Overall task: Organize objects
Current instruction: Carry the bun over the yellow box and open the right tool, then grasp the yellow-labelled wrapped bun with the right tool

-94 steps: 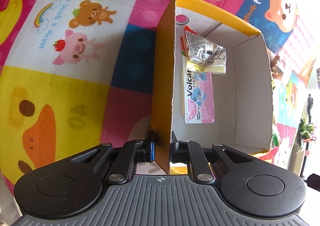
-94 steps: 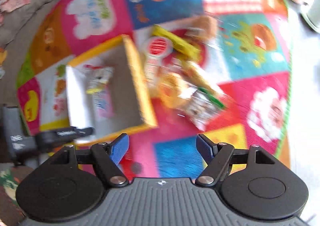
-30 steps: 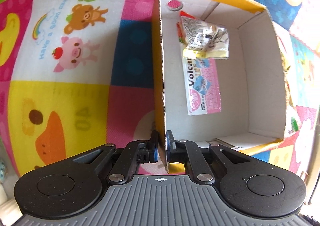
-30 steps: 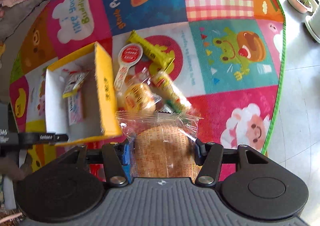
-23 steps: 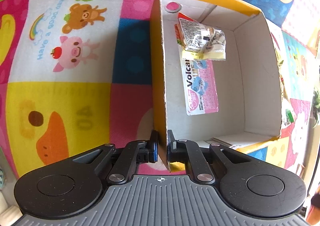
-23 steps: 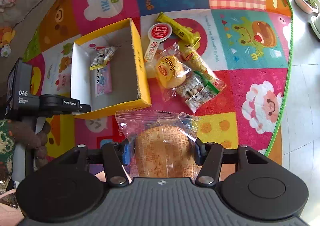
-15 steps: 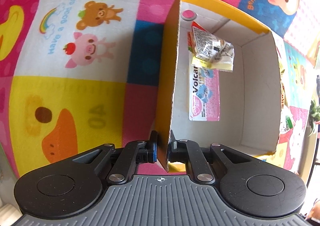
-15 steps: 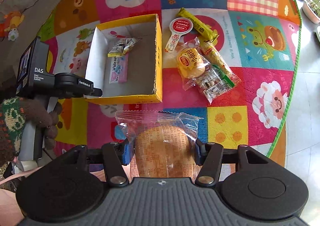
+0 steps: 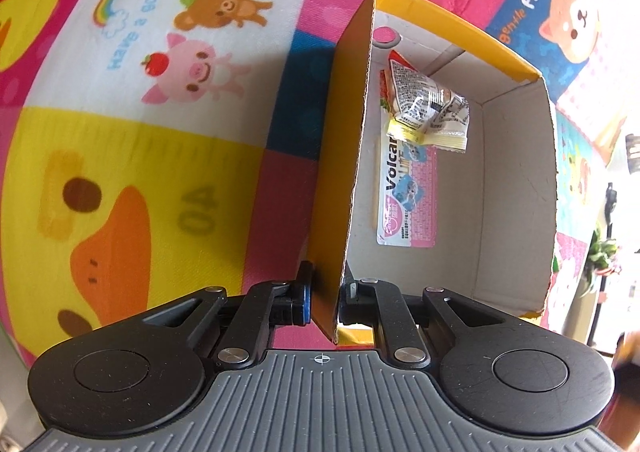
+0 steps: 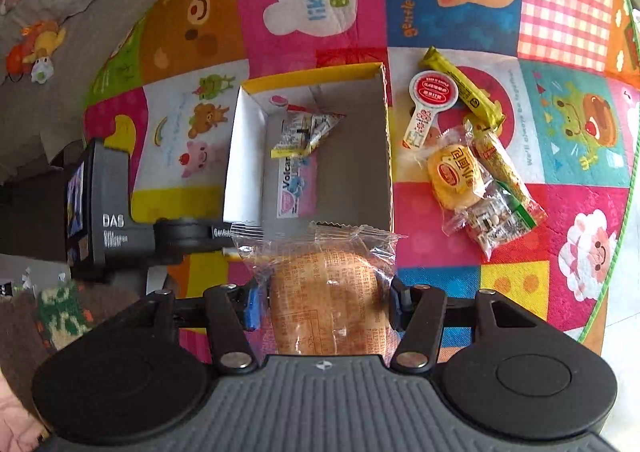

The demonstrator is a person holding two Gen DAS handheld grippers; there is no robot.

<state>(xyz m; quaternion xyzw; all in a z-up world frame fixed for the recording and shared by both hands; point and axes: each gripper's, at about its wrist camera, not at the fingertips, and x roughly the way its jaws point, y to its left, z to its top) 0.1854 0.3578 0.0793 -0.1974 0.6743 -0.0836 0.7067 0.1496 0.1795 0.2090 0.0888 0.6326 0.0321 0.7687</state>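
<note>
A yellow cardboard box (image 9: 516,188) (image 10: 248,156) lies open on the play mat. Inside it lie a pink Volcano packet (image 9: 408,196) (image 10: 296,184) and a crinkled silver and yellow snack bag (image 9: 428,112) (image 10: 304,134). My left gripper (image 9: 326,298) is shut on the box's left wall near its front corner; it shows in the right wrist view (image 10: 176,234). My right gripper (image 10: 322,306) is shut on a bun in a clear wrapper (image 10: 324,288), held above the mat just in front of the box.
Right of the box lie loose snacks: a round red-label paddle packet (image 10: 426,104), a yellow bar (image 10: 464,86), a yellow round cake packet (image 10: 456,176), a long stick packet (image 10: 504,168) and a clear candy bag (image 10: 494,224). A grey sofa (image 10: 60,12) borders the mat at the far left.
My right gripper took the wrapped bun from the snack pile, lifted it and carried it left toward the box's front edge. My left gripper kept its hold on the box wall.
</note>
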